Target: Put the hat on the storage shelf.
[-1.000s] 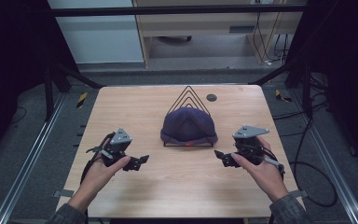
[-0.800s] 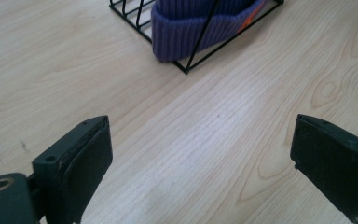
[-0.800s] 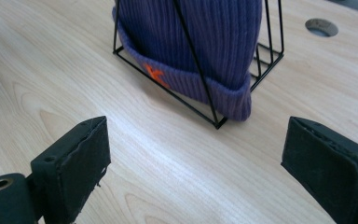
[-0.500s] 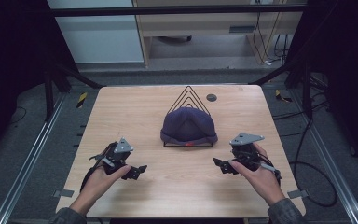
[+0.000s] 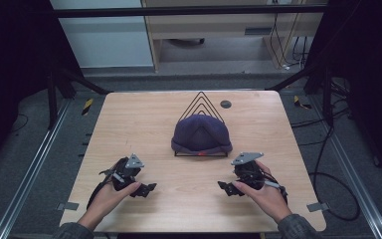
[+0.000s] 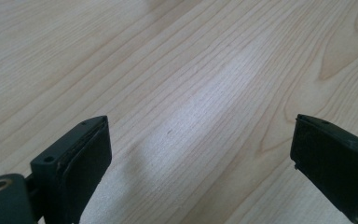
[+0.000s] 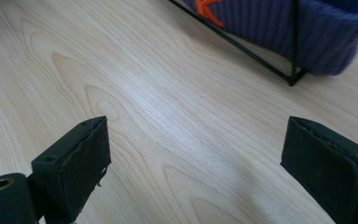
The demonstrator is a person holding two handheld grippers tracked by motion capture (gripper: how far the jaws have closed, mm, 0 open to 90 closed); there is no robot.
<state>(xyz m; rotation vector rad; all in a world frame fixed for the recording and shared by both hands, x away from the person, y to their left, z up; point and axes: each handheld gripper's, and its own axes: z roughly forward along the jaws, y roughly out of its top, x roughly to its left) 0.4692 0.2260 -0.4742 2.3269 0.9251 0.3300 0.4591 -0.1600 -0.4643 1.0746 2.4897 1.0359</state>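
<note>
A dark blue knit beanie [image 5: 201, 133] hangs over a black wire rack [image 5: 200, 102] made of nested triangles, at the middle of the wooden table [image 5: 129, 124]. In the right gripper view the beanie's ribbed cuff [image 7: 317, 37] with an orange mark and the rack's base wire [image 7: 242, 49] lie at the top. My left gripper [image 5: 146, 189] rests near the front left, open over bare wood [image 6: 200, 135]. Front right of the beanie, my right gripper [image 5: 225, 187] is open too [image 7: 196, 154], with nothing between its jaws.
A small dark round disc [image 5: 225, 104] lies on the table behind the rack, to its right. Cables [image 5: 328, 179] trail off the table's right side. Metal rails [image 5: 30, 174] run along the floor at the left.
Both hands have drawn their grippers back toward the table's front edge, away from the beanie. The beanie and rack have not moved.
</note>
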